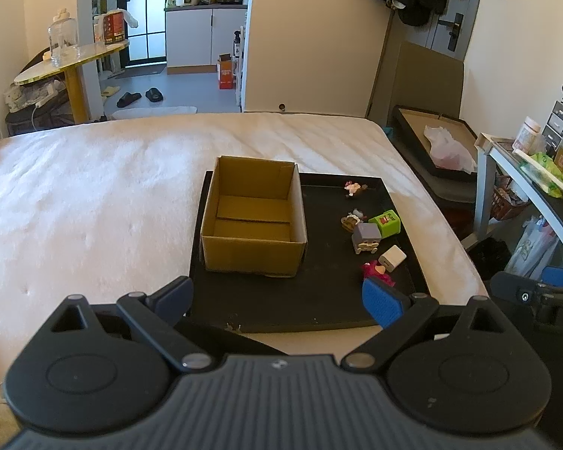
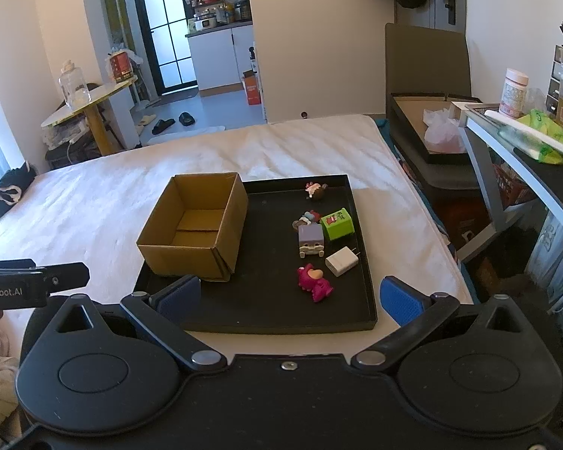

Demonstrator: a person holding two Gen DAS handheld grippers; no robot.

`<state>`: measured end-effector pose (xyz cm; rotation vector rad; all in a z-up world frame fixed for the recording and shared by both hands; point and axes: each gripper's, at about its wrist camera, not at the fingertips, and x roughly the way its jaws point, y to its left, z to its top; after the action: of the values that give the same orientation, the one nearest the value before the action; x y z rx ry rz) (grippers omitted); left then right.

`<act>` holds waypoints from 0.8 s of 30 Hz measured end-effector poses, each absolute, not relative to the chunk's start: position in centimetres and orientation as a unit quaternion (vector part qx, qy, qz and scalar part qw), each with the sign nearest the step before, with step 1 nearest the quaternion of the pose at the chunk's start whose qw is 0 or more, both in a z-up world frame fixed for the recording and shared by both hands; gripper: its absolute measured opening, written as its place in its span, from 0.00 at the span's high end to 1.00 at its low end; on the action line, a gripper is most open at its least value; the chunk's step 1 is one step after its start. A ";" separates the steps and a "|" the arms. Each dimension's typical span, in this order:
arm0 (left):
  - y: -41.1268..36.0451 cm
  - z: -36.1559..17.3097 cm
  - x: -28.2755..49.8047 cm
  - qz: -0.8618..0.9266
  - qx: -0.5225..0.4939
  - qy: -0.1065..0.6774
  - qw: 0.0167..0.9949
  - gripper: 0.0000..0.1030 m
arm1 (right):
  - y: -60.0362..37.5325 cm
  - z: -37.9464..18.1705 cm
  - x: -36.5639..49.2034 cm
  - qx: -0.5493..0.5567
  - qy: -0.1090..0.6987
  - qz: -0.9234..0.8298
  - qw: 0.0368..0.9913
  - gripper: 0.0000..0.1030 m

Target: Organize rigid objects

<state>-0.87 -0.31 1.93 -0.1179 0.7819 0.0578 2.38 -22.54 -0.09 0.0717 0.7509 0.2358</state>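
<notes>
An open, empty cardboard box [image 1: 252, 217] [image 2: 197, 230] stands on the left part of a black tray [image 1: 319, 300] [image 2: 266, 300] on the bed. On the tray's right lie small toys: a pink figure [image 1: 377, 272] [image 2: 313, 281], a white charger [image 1: 392, 257] [image 2: 342, 260], a grey-purple cube figure [image 1: 366, 238] [image 2: 310, 239], a green cube [image 1: 386, 222] [image 2: 337, 224], a small figure behind them [image 1: 353, 219] [image 2: 306, 219] and a brown-pink one at the far edge [image 1: 354, 188] [image 2: 316, 190]. My left gripper [image 1: 277, 300] is open and empty before the tray's near edge. My right gripper [image 2: 291, 298] is open and empty, near the pink figure.
The tray lies on a white mattress [image 1: 94, 195] [image 2: 94, 195]. To the right stand a dark crate with a plastic bag [image 1: 446, 146] [image 2: 439, 131] and a cluttered shelf [image 1: 544, 165] [image 2: 525, 131]. A round table [image 1: 67, 63] [image 2: 90, 101] stands beyond the bed.
</notes>
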 end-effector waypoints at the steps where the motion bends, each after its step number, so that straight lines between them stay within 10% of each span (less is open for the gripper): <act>1: -0.3 1.8 -0.8 0.029 -0.057 0.382 0.922 0.06 | -22.6 -0.2 2.4 0.037 0.366 0.115 0.923 0.00; 24: 1.4 -1.5 3.5 0.045 -0.050 0.409 0.910 0.06 | -22.3 -3.2 5.6 0.039 0.389 0.130 0.911 0.00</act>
<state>3.51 1.38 -1.49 -0.1032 0.8435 0.0933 5.64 -22.28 -3.19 0.0805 0.8013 0.2681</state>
